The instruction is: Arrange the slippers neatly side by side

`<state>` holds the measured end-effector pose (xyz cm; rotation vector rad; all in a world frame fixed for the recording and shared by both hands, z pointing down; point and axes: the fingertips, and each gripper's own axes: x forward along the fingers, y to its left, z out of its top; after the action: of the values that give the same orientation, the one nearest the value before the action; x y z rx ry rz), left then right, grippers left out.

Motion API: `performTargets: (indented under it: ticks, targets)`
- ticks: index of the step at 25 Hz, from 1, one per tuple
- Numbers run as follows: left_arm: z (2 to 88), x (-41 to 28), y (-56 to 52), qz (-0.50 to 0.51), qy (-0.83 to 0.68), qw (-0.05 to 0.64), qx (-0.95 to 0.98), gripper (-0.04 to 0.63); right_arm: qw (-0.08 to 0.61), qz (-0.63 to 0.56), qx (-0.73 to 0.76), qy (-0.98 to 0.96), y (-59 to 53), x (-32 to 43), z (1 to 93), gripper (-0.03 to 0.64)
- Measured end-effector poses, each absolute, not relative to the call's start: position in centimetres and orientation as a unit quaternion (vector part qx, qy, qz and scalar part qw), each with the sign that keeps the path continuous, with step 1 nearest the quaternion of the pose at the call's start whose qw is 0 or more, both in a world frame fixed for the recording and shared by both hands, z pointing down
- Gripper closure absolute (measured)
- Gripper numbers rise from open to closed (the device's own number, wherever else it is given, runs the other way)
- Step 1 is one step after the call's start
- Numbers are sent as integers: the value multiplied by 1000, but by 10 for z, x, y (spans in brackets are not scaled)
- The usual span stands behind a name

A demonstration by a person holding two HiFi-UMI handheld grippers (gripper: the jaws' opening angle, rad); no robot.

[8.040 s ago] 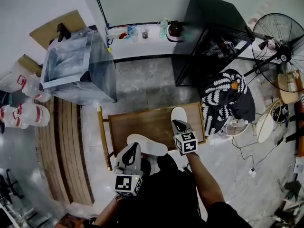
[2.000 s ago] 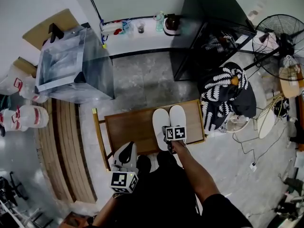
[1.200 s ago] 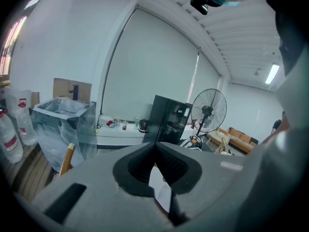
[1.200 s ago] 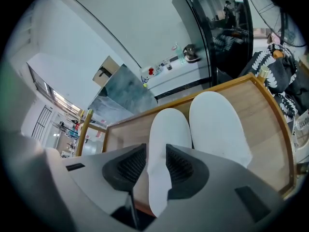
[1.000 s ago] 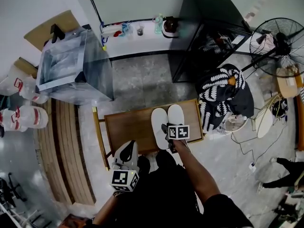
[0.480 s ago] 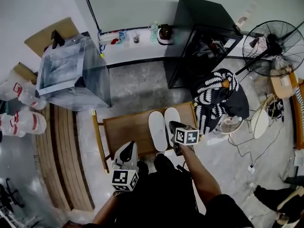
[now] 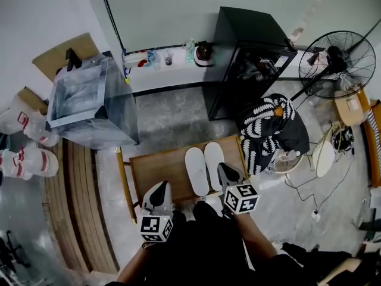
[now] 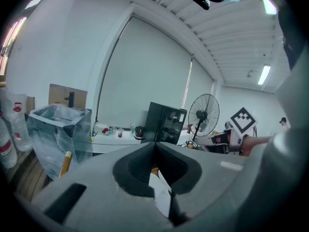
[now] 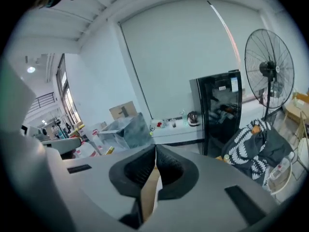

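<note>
Two white slippers lie side by side on the low wooden table (image 7: 153,167), toes pointing away: the left slipper (image 7: 196,171) and the right slipper (image 7: 214,158). My right gripper (image 7: 225,170) hovers over the table's near right corner, just right of the slippers and clear of them. Its jaws have just been closing and now meet at the tips (image 9: 155,149) with nothing between them. My left gripper (image 7: 161,187) hangs at the near left edge of the table, its jaws also shut (image 8: 154,145) and empty.
A clear plastic box (image 7: 89,94) stands at the left and a black cabinet (image 7: 250,52) behind the table. A striped cloth (image 7: 271,127) is heaped to the table's right, with a standing fan (image 7: 336,58) beyond it. Wooden planks (image 7: 71,189) lie along the left.
The right gripper has lifted off the slippers and drawn back toward me, closing its jaws. Both slippers stay side by side. The left gripper has kept still.
</note>
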<state>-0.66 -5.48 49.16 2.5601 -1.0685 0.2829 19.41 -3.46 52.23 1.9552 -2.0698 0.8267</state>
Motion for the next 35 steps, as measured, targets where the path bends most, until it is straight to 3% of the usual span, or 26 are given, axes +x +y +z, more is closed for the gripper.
performTargets:
  ticks: [9,35]
  targets:
    - [487,-7,-61,92,-381,173,903,578,58,205,677,-704,8,159,458,601]
    - [488,-8,-54,90,-383,172,903,578,83,216,673,-702,20,154,475,604]
